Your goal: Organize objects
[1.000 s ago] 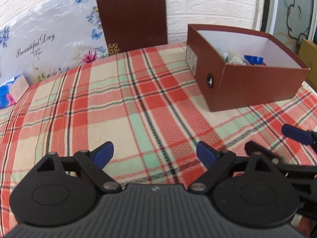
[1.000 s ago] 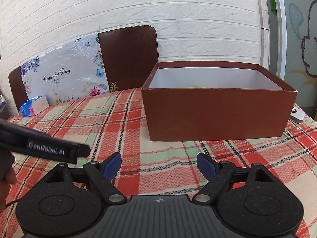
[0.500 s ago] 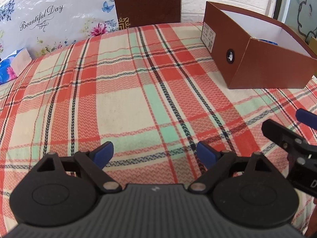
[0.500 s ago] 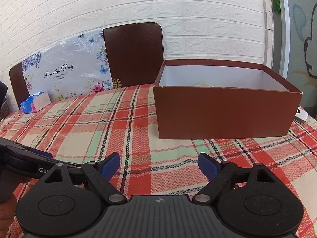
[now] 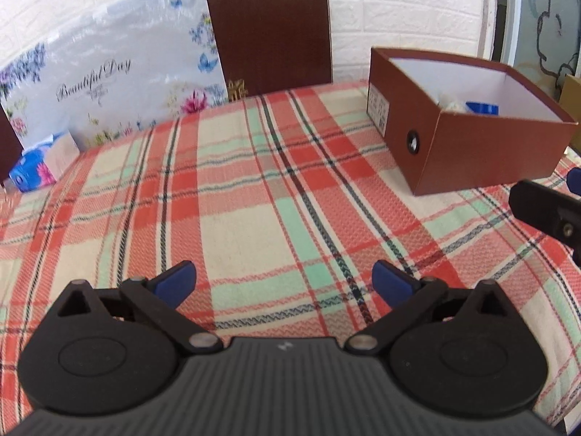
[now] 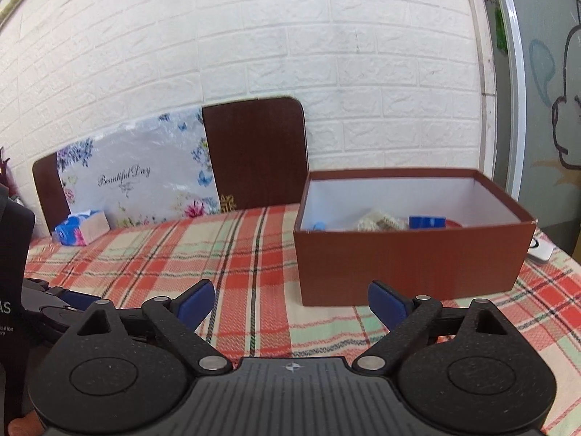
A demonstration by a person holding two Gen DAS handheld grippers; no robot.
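Note:
A brown cardboard box [image 5: 486, 152] with a white inside stands on the plaid tablecloth [image 5: 254, 196] at the right; it also shows in the right wrist view [image 6: 410, 265]. Inside it lie a blue object [image 6: 426, 222], a pale knitted item [image 6: 379, 222] and a small light-blue thing [image 6: 317, 226]. My left gripper [image 5: 283, 281] is open and empty above the cloth, left of the box. My right gripper [image 6: 290, 303] is open and empty, in front of the box. The right gripper's finger shows at the right edge of the left wrist view [image 5: 544, 210].
A blue tissue pack [image 6: 81, 232] lies at the table's far left, also in the left wrist view [image 5: 40, 167]. A floral "Beautiful Day" board [image 6: 138, 181] and a brown chair back [image 6: 254, 152] stand behind the table. A white object [image 6: 541, 250] lies right of the box.
Both grippers have lifted and tilted up, so the inside of the box has come into view. Both stay open and empty.

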